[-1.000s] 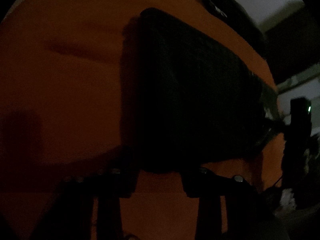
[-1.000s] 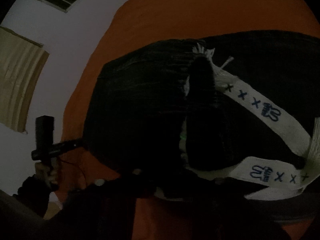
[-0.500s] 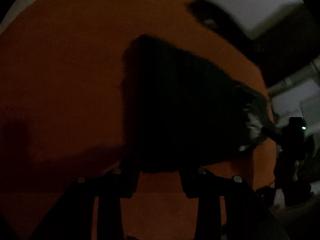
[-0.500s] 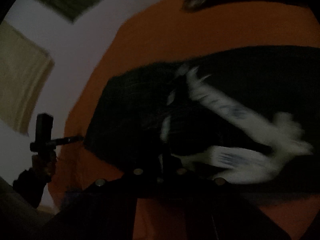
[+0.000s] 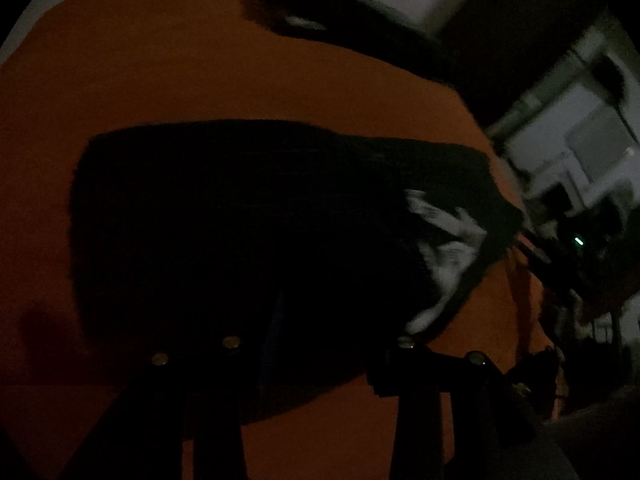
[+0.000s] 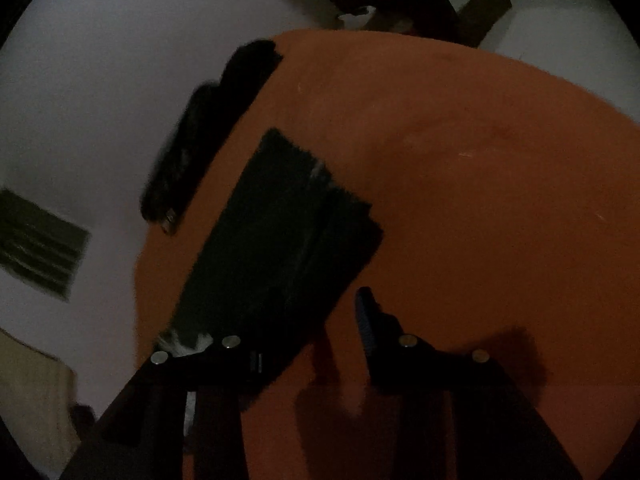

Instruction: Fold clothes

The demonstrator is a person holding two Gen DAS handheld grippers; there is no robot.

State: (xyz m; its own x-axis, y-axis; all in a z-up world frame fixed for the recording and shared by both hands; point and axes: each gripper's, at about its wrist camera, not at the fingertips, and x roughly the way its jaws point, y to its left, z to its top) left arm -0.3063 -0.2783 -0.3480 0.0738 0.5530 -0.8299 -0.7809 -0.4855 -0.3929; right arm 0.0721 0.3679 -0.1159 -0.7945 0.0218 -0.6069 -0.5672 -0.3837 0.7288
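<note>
Now the dark folded garment (image 6: 276, 236) is lying flat on the orange desk (image 6: 480, 168), its white printed band (image 5: 444, 240) peeking out at one end, no longer draped across the top as a second ago. A second dark garment (image 6: 208, 128) is sitting at the desk's far edge. The right claw (image 6: 308, 320), pinching the cloth a second ago, has just been opening and is now hanging spread with nothing between its fingers (image 6: 366, 320). The left claw (image 5: 316, 344) is hovering over the garment's near edge; whether it is gripping cloth I cannot tell in this dark
</note>
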